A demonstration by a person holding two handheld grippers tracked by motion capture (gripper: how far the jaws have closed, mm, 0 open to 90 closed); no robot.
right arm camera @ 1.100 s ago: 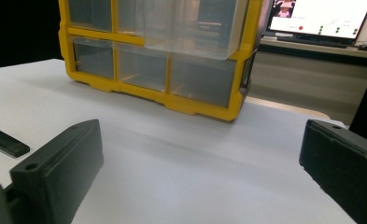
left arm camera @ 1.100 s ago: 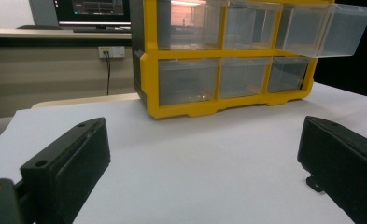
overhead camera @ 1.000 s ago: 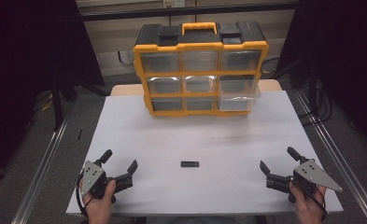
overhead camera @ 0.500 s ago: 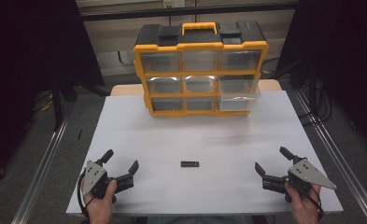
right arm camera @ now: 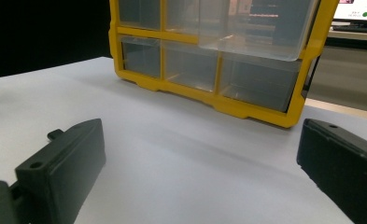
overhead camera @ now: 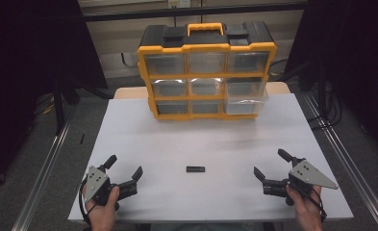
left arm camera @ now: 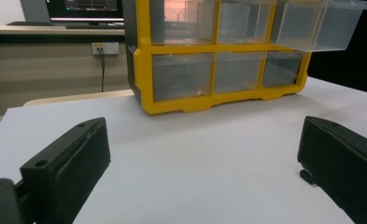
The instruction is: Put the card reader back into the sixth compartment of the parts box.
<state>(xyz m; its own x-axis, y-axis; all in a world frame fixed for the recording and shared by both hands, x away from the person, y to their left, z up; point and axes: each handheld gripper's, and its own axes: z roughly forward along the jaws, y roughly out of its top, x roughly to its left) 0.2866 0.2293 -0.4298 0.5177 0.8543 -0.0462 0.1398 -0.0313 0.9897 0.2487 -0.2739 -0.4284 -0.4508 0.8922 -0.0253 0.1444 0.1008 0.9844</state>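
both sets of jaws stand wide apart, empty. left gripper point(overhead camera: 124, 174) sits at 7 o'clock, right gripper point(overhead camera: 271, 169) at 5. the small black part point(overhead camera: 195, 169) lies between them at 6 on the table point(overhead camera: 143, 144). being thin and flat, it could skid away. the organizer point(overhead camera: 207, 72) at 12 has one drawer point(overhead camera: 246, 103) pulled out; its contents aren't discernible.

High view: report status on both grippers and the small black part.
Left gripper open, right gripper open, both empty. Small flat black rectangular part on white table between them, untouched. Path clear.
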